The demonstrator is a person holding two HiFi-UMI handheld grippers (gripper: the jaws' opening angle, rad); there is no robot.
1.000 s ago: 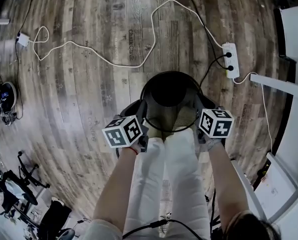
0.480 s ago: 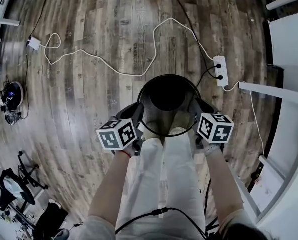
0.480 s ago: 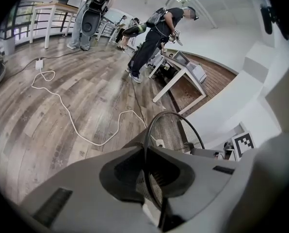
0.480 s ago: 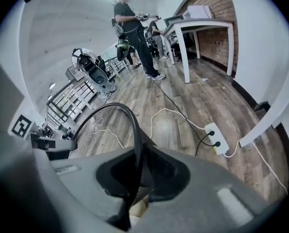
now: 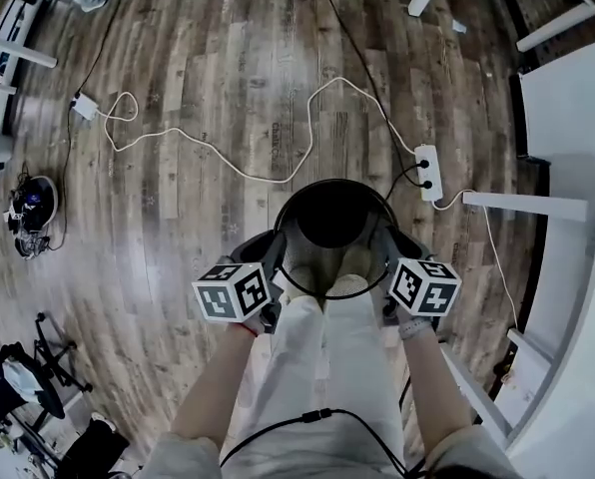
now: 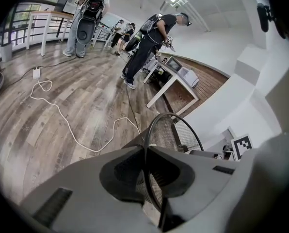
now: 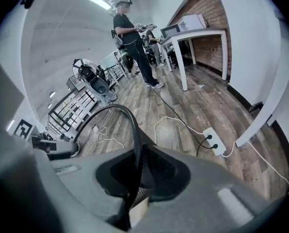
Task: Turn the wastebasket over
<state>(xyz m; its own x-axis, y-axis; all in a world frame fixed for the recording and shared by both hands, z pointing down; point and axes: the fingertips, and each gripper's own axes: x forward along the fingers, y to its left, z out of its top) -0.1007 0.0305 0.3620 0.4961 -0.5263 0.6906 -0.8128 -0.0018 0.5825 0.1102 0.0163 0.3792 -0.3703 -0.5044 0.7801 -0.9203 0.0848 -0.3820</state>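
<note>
The wastebasket [image 5: 334,196], a round black mesh one, sits mouth-up just in front of the person's legs, in the middle of the head view. It is gripped at the rim on two opposite sides. The left hand-held gripper [image 5: 277,258] is clenched on the left rim; in its own view the thin black rim and mesh wall run straight down between its jaws [image 6: 153,188]. The right hand-held gripper [image 5: 384,255] grasps the right rim the same way, with the rim pinched between its jaws [image 7: 131,186].

The person's pale shoes [image 5: 345,285] show at the basket's near edge, with light trousers [image 5: 327,367] below them.

On the wooden floor [image 5: 198,68] just far-right of the basket lies a white power strip [image 5: 427,173] with two black plugs in it. A white cord [image 5: 228,163] snakes from it to the left across the floor beyond the basket to a small white adapter [image 5: 83,106]. A black cable [image 5: 352,43] runs off to the far side.

A white tabletop [image 5: 567,98] and its legs stand near on the right. At the far left a small dark device [image 5: 28,208] rests on the floor. Other people [image 6: 152,42] stand well apart, by tables at the far end of the room.
</note>
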